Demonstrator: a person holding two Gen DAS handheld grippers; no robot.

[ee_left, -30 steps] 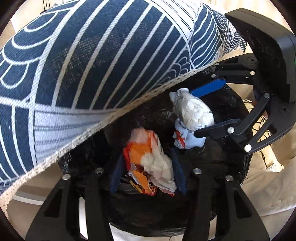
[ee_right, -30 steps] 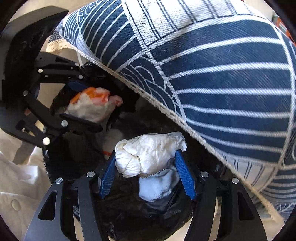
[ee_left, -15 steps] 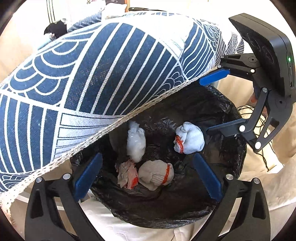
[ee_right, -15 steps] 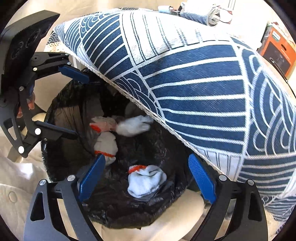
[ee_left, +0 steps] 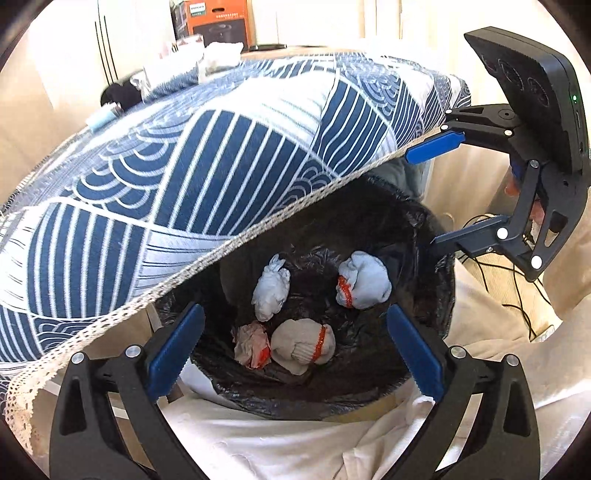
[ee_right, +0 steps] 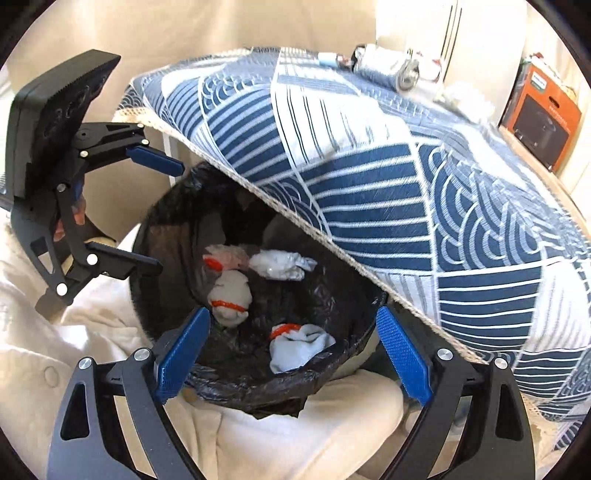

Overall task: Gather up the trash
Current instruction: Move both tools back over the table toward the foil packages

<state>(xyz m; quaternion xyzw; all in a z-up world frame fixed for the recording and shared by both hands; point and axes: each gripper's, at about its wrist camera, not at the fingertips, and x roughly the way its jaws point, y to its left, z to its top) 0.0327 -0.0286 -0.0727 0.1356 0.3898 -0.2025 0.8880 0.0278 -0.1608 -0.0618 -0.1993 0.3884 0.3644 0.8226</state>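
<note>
A bin lined with a black bag (ee_left: 424, 332) (ee_right: 155, 236) stands below both grippers, partly under a table's edge. Inside lie several crumpled pieces of trash: a white wad (ee_left: 271, 288) (ee_right: 282, 264), a pale ball with a red band (ee_left: 364, 282) (ee_right: 295, 347), a beige ball with a red band (ee_left: 303, 345) (ee_right: 229, 295) and a pink-and-red wrapper (ee_left: 251, 343) (ee_right: 223, 258). My left gripper (ee_left: 291, 350) (ee_right: 147, 210) is open and empty above the bin. My right gripper (ee_right: 291, 354) (ee_left: 436, 192) is open and empty above the bin's other side.
A blue-and-white patterned tablecloth (ee_left: 184, 166) (ee_right: 406, 177) hangs over the bin's far side. Small items lie at the table's far end (ee_right: 388, 66). An orange box (ee_left: 218, 22) (ee_right: 543, 122) stands behind it. Cream fabric (ee_left: 295, 443) (ee_right: 295, 435) lies around the bin.
Both grippers opened and dropped their trash into the bin: the left let go of the orange wrapper wad, the right of the white wads. Both have since pulled back and up.
</note>
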